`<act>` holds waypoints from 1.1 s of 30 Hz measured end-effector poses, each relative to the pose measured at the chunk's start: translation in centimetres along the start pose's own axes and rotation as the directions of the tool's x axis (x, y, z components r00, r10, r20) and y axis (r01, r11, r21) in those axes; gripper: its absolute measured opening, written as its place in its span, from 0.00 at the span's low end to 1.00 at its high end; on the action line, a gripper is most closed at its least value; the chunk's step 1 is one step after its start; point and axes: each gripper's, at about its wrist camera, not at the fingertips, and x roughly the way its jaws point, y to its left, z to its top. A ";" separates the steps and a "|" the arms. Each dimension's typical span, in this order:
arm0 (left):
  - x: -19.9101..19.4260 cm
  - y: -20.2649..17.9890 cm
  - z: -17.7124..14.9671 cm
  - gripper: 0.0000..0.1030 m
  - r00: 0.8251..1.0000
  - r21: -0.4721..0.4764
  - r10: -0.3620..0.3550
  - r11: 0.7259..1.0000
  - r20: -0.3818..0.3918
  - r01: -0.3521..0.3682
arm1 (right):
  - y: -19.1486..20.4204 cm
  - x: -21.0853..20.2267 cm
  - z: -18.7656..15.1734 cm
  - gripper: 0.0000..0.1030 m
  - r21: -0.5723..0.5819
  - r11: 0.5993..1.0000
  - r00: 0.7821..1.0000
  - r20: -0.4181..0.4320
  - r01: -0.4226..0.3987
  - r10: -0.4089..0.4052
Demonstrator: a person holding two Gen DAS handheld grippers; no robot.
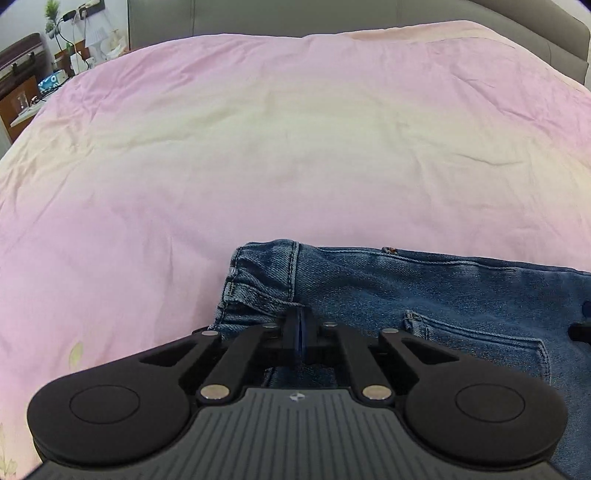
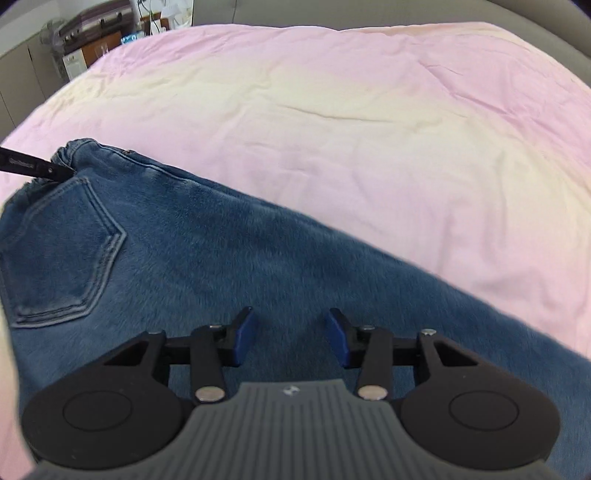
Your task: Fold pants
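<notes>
Blue denim pants [image 1: 424, 295] lie flat on a pink bedspread [image 1: 258, 147], back pocket [image 2: 62, 251] up. My left gripper [image 1: 300, 325] is shut on the waistband of the pants at their left end; its fingers [image 2: 55, 170] show in the right wrist view at that waistband. My right gripper [image 2: 291, 332] is open, its blue pads apart, just above the thigh part of the pants [image 2: 258, 266]. The bedspread [image 2: 369, 129] fills the far half of the right wrist view.
A grey headboard [image 1: 332, 14] runs along the far side of the bed. A bedside cabinet with a suitcase, plant and lamp [image 1: 55, 66] stands at the far left. The furniture also shows in the right wrist view [image 2: 96, 40].
</notes>
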 end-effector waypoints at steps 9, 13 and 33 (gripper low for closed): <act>1.6 -1.2 0.1 0.06 0.999 0.082 0.049 0.995 0.001 -0.049 | 1.1 4.5 4.2 0.49 0.038 0.996 0.997 -0.011 0.075 -0.075; -1.2 -2.0 -0.9 0.07 0.996 0.129 0.081 0.988 0.045 -0.086 | 1.8 2.4 4.3 0.46 0.033 0.998 0.998 0.007 0.061 -0.061; -9.2 -21.4 -13.8 0.20 0.983 0.356 -0.173 0.916 -0.066 0.186 | -2.5 -13.7 -18.0 0.46 0.097 0.988 0.992 0.022 0.121 -0.124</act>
